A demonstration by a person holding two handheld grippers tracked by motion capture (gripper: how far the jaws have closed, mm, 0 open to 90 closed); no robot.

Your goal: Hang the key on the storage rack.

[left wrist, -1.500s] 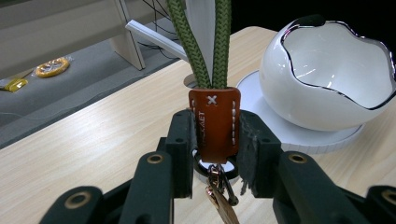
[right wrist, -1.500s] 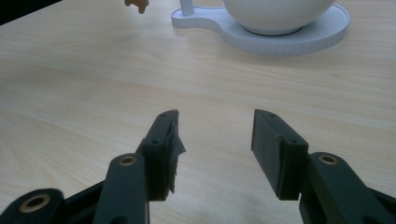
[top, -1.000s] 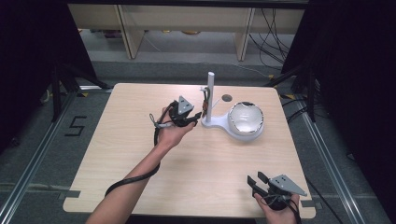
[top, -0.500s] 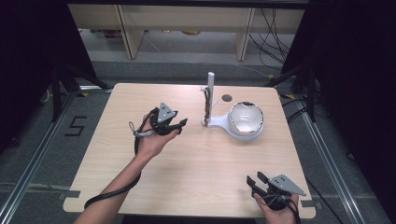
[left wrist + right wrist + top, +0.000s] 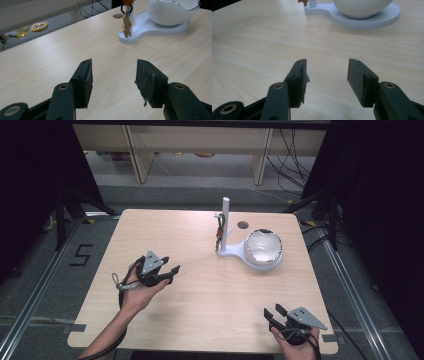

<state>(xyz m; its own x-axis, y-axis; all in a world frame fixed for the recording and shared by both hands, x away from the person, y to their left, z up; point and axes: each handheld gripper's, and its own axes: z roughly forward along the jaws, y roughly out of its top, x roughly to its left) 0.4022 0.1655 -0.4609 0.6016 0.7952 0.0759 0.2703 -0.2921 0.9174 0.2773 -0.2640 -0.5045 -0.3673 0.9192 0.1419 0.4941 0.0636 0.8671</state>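
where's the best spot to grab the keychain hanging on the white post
Probably the brown charm at the bottom: it hangs free below the ring on the white post, clear of the stand's base. Come in level from the open table side, away from the bowl, jaws either side of the flat charm, then lift it up off the post.

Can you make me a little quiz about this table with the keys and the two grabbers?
1. True or false: the keychain lies flat on the table.
2. What sits on the wide end of the white stand? A) a cup B) a white bowl C) a box
3. Is anything between the jaws of the left gripper?

Key:
1. False, it hangs on the stand's post.
2. B
3. No, they are open and empty.
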